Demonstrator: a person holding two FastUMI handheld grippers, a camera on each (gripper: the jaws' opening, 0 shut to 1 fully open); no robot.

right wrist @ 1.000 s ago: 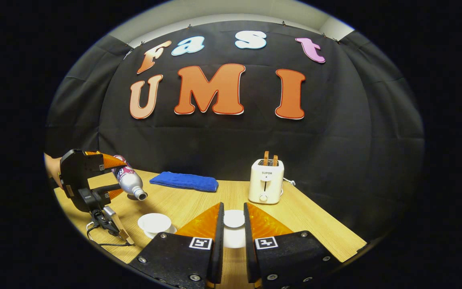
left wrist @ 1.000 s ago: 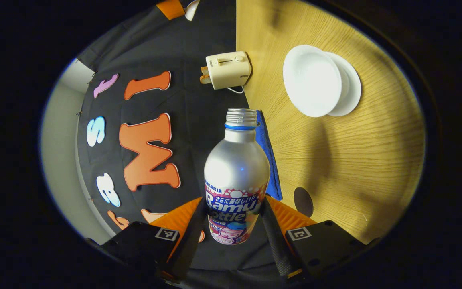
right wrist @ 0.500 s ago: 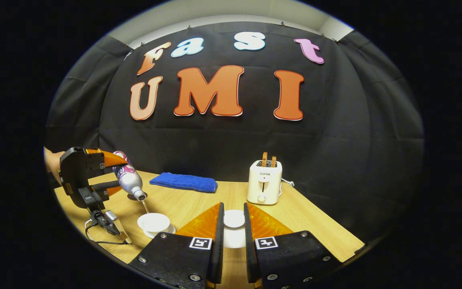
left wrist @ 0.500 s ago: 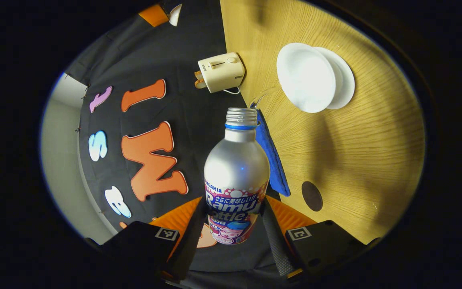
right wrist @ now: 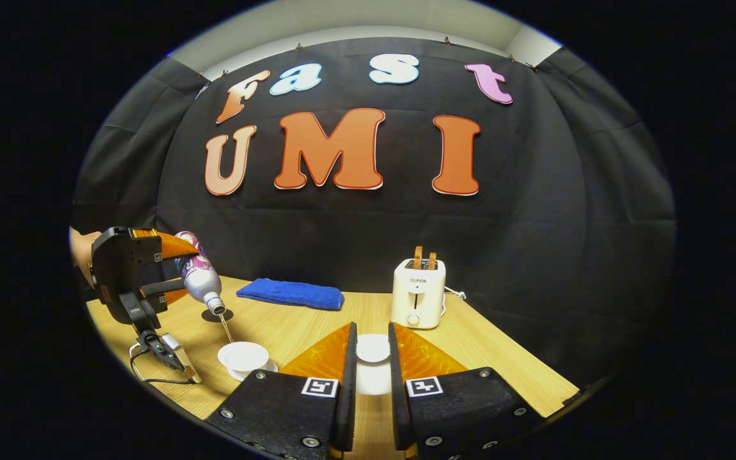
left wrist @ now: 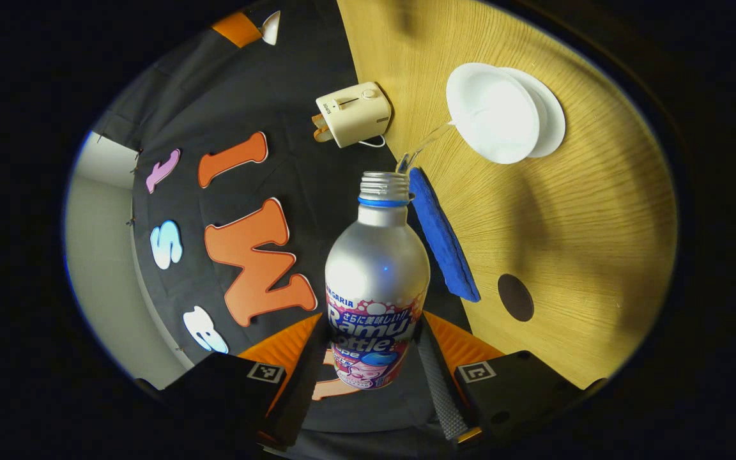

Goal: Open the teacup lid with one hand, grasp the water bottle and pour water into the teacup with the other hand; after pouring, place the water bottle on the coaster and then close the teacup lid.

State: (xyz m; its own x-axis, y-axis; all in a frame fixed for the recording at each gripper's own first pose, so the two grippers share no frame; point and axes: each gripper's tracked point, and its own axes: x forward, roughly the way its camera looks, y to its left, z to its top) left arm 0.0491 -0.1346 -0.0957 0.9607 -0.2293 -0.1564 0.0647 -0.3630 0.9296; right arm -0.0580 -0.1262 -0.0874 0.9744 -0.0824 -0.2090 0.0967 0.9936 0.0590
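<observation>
My left gripper (left wrist: 371,322) is shut on the silver water bottle (left wrist: 377,275), which has no cap. The bottle is tipped mouth-down, and a thin stream of water (left wrist: 424,144) runs from it into the white teacup (left wrist: 492,112) on its saucer (left wrist: 553,115). The dark round coaster (left wrist: 515,297) lies bare on the table. In the right gripper view the left gripper (right wrist: 151,271) holds the bottle (right wrist: 200,280) tilted over the teacup (right wrist: 243,354), with the coaster (right wrist: 218,315) just behind. My right gripper (right wrist: 372,329) is shut on the white teacup lid (right wrist: 372,350), held above the table.
A folded blue cloth (right wrist: 291,292) lies at the back of the wooden table (right wrist: 508,364). A cream toaster (right wrist: 418,294) with two slices stands to its right. A cable and a small device (right wrist: 163,364) hang under the left gripper.
The left gripper has tipped the bottle further down and shifted it over the teacup. Water now streams into the cup. The right gripper has stayed still with the lid.
</observation>
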